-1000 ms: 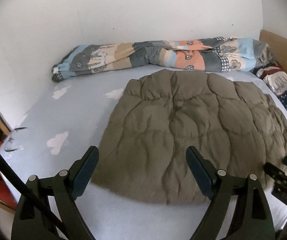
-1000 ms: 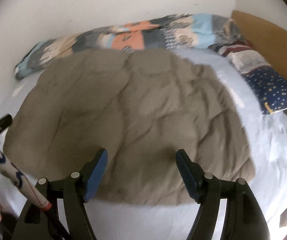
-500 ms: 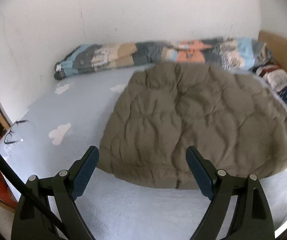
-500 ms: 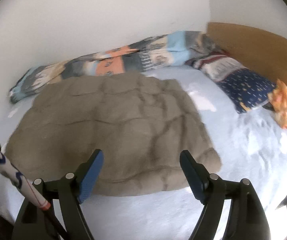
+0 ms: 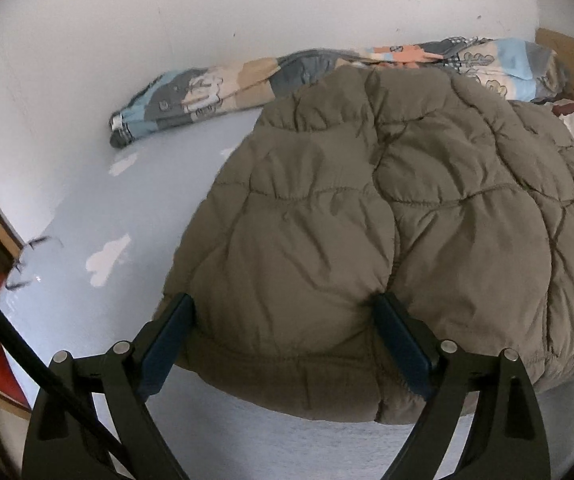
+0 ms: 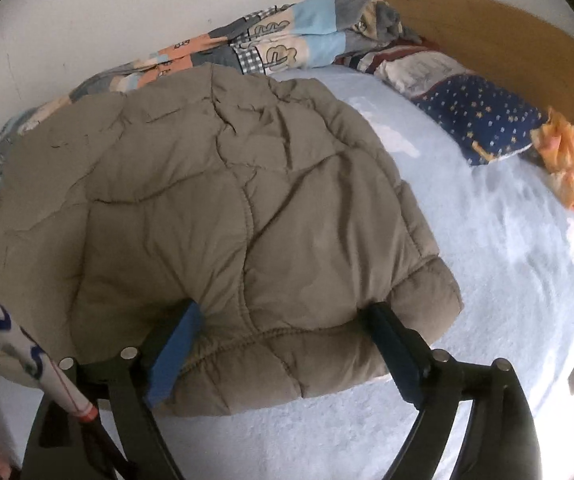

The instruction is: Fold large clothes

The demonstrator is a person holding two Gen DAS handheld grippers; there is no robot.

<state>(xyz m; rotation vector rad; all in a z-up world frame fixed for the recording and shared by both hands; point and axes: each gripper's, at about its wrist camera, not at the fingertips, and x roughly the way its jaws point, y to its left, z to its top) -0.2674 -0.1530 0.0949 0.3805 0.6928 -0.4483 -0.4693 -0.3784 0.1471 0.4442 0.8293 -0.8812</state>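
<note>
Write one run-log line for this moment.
left gripper: opening, astride jacket hem | right gripper: opening, astride hem | jacket: flat on bed

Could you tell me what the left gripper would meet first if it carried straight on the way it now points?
Most likely the olive quilted jacket: the left gripper, jaws opening, already straddles its near hem on the bed.

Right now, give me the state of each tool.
Left tool: opening wide, coat hem between its fingers, not gripped.
Right tool: opening, same coat, not gripped.
</note>
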